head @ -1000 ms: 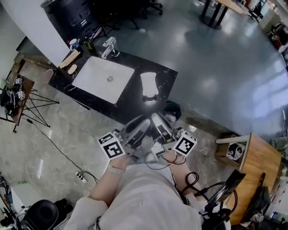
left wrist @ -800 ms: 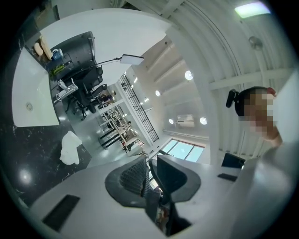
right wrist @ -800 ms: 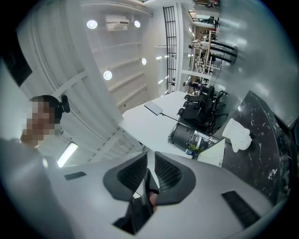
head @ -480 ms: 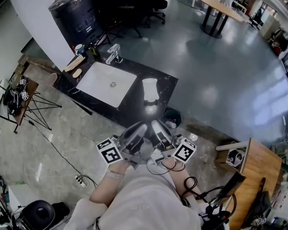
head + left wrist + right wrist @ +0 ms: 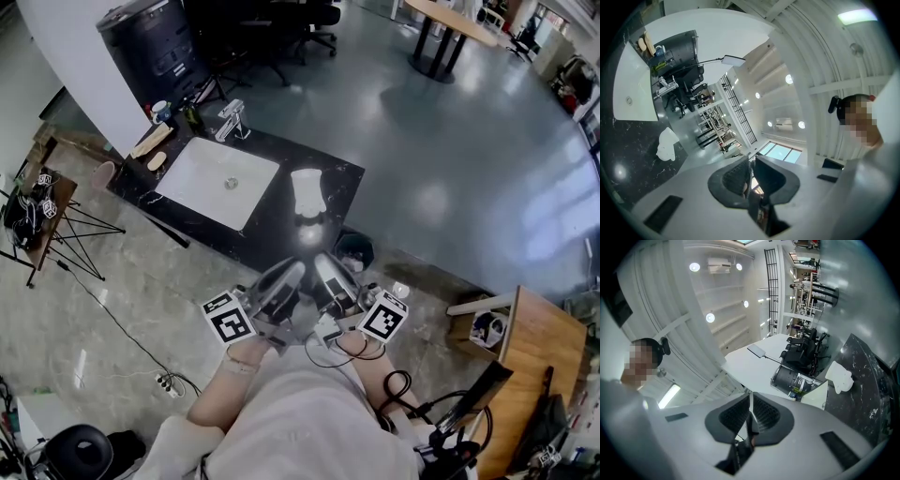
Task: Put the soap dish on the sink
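Left claw [image 5: 292, 267]: held close in front of the person's body, over the floor and well apart from the desk [image 5: 281, 230]. In the left gripper view the left claw [image 5: 751, 161] shows its two ribbed pads closing, with only a narrow gap left between them. Nothing sits in the gap and the pads touch no object.

Right claw [image 5: 322, 260]: held just beside the left claw, also short of the desk. In the right gripper view the right claw [image 5: 750, 397] has its pads fully together, with nothing clamped between them.

Marker cubes: the left cube [image 5: 231, 317] and the right cube [image 5: 384, 317] both face up toward the head camera.

Soap dish [image 5: 151, 141]: a long wooden piece lying flat on the dark marbled desk at the far left corner of the white basin [image 5: 258, 155], between the basin rim and the desk edge. A smaller oval wooden piece [image 5: 157, 161] lies just beside it. Neither claw is near it.

Other items on the desk: a chrome faucet [image 5: 230, 120] behind the basin, and a white crumpled item [image 5: 307, 192] standing to the right of the basin
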Demonstrator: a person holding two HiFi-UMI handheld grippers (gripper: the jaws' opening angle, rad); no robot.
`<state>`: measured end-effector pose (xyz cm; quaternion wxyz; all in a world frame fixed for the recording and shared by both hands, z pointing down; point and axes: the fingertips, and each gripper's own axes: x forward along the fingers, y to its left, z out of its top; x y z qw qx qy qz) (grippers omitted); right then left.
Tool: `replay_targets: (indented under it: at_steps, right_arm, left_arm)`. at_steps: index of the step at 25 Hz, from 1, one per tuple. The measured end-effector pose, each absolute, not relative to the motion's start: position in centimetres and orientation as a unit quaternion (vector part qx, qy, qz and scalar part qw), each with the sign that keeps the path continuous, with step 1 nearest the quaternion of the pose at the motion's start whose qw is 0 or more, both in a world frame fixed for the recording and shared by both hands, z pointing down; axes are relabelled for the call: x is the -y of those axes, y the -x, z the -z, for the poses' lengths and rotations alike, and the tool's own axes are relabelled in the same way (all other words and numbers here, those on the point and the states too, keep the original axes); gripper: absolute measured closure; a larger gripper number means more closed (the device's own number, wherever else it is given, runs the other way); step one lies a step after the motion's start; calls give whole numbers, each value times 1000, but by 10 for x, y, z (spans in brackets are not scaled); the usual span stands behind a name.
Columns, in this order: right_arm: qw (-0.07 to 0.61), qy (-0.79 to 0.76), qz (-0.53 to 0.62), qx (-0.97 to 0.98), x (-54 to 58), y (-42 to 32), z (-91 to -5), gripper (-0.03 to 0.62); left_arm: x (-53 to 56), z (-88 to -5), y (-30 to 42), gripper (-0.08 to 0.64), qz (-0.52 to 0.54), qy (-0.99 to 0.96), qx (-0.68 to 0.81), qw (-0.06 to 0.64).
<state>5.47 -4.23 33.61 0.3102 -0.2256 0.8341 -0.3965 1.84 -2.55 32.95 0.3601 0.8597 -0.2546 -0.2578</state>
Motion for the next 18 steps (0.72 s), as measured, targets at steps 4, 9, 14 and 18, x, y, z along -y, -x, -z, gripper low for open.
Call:
replay_targets:
  at_steps: [4,9,14,18]
  right_arm:
    - [308,218,396,-837,41,-52,-333,549]
    - [315,208,406,-832,40,-52,-335,549]
    - [314,210,409,-831,40,-52,-337,549]
    - [315,209,410,-830,41,-55,-338,549]
  left_arm:
    - [25,-326,-19,511,263,-860,251,358]
    - [20,-322,-24,511,279,-858,236,361]
    - [20,-326,-23,539,278,-858,235,361]
    - [21,-328,-23,552,289,-851,233,372]
